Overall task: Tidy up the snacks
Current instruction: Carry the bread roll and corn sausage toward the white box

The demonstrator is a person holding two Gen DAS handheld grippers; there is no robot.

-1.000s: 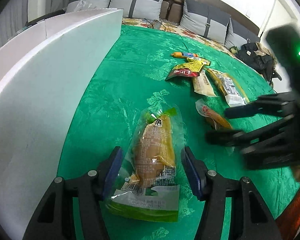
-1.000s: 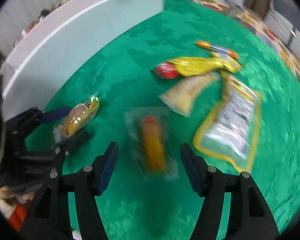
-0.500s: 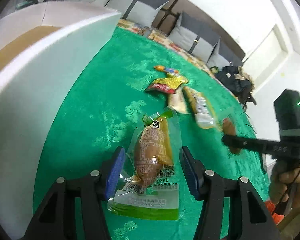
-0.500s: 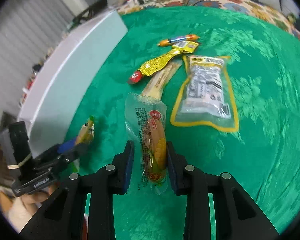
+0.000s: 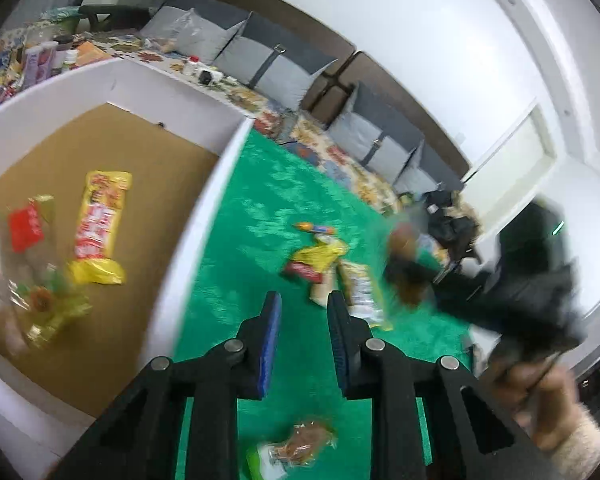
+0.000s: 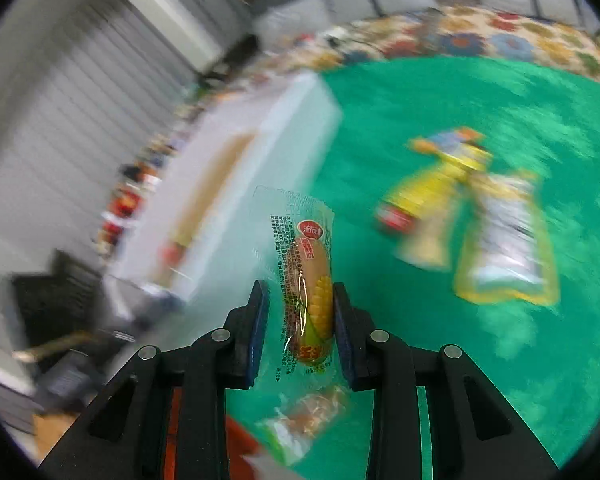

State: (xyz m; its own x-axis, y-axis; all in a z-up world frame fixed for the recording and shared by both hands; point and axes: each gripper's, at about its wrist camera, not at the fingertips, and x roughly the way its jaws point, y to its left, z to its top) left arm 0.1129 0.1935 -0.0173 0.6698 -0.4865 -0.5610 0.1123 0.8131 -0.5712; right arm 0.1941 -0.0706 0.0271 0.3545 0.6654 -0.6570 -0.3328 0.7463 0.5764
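Note:
My left gripper (image 5: 304,300) hovers above the green cloth beside the white box (image 5: 204,216). Its jaws are closing to a narrow gap with nothing between them. The green-edged bun packet (image 5: 296,448) lies on the cloth below it. My right gripper (image 6: 300,292) is shut on a clear corn sausage packet (image 6: 310,280) and holds it upright above the cloth. The bun packet (image 6: 304,416) shows under it too. In the left wrist view the right gripper is a dark blur (image 5: 520,280) held by a hand at the right.
The white box holds a yellow packet (image 5: 100,216), a red one (image 5: 26,226) and other wrappers. On the cloth lie a yellow-red packet (image 5: 316,258), an orange sausage (image 5: 314,228) and a clear yellow-edged pouch (image 6: 504,248). Sofa cushions (image 5: 276,68) stand behind.
The left gripper rose and narrowed without the bun packet, which stays on the cloth. The right gripper shut on the corn sausage packet and lifted it.

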